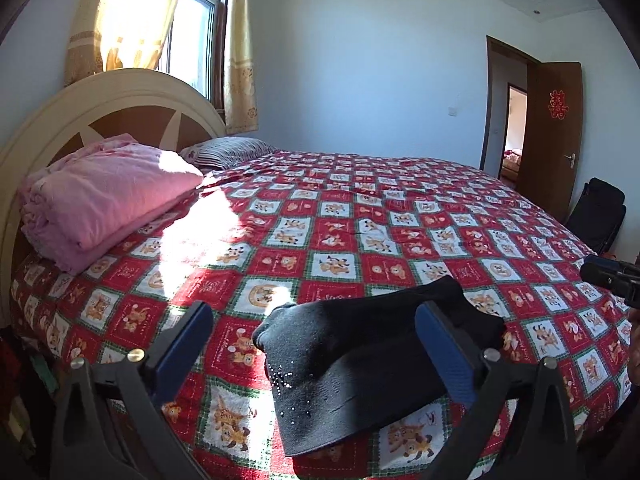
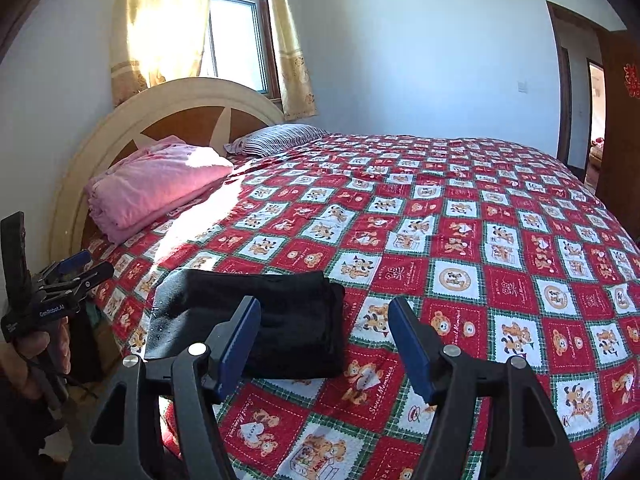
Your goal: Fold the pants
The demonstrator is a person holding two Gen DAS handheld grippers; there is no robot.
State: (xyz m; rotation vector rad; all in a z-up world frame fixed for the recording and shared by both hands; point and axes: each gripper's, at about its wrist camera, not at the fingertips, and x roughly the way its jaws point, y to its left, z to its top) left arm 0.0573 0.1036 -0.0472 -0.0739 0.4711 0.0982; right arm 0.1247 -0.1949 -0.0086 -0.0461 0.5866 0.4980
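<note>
A sunlit bedroom held a wide bed [image 1: 400, 208] under a quilted red-and-white patchwork cover, a pink folded blanket [image 1: 108, 200] at the left by the curved headboard [image 1: 100, 96], and the pants [image 1: 360, 364], black and already folded into a thick soft rectangle, lay at the lower centre of the left view near the bed's near edge. They looked light, limp and a little fuzzy, with tiny studs on one face, so a hold across the stacked layers at a folded edge would likely keep the bundle together. Both the left gripper [image 1: 320, 356] and right gripper [image 2: 324, 344] had their jaws spread wide and empty, clear of the cloth.
</note>
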